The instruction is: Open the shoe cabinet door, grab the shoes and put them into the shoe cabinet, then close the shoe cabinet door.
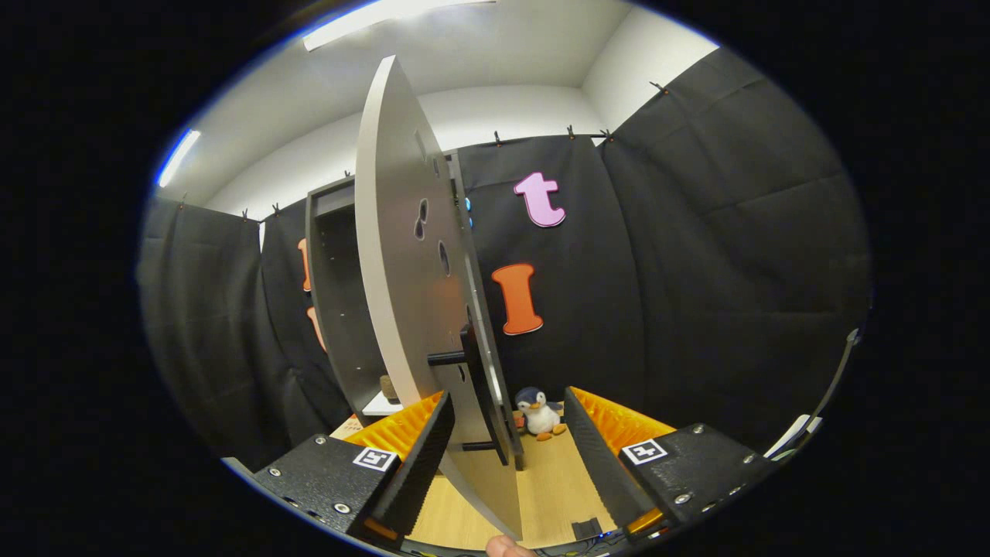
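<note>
So the gripper (506,433) is sitting wide open right now, and the edge of the shoe cabinet door (402,255) is standing between its two fingers, much closer to the left one. Neither finger is clearly pressing on it, so nothing's actually gripped. The door is swinging well out from the cabinet (334,302), and its black handle (473,379) is sticking off the right-hand face, just ahead of the fingers. Behind the door the cabinet is showing a dark open interior (something small is on the bottom shelf, can't tell what). Further back a little penguin plush (539,414) is sitting on the wooden floor (553,483), against the black cloth wall.
</note>
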### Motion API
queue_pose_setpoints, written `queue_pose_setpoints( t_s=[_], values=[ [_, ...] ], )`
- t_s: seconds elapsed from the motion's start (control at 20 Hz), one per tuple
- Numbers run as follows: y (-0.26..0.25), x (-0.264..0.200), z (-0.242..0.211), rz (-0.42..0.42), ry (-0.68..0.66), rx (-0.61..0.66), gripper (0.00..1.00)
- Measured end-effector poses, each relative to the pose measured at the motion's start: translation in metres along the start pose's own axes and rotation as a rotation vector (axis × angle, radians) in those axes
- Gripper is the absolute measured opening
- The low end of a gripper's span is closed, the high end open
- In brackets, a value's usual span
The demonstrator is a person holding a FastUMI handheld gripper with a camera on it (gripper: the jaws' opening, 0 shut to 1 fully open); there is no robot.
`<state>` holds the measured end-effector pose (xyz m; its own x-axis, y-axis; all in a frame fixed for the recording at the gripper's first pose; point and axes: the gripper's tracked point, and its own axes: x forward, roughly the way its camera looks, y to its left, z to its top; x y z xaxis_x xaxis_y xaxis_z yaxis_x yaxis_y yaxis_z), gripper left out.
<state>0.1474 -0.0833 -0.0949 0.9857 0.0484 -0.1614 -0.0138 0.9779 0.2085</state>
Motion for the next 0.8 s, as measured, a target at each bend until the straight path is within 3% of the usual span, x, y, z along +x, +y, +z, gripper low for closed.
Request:
queue_pose_setpoints(
  t_s=[0.2,0.8],
  values=[
    [0.034,0.004,-0.007,0.062,0.022,-0.014,0.9],
    [0.148,0.046,-0.034,0.146,0.096,-0.004,0.91]
  ],
)
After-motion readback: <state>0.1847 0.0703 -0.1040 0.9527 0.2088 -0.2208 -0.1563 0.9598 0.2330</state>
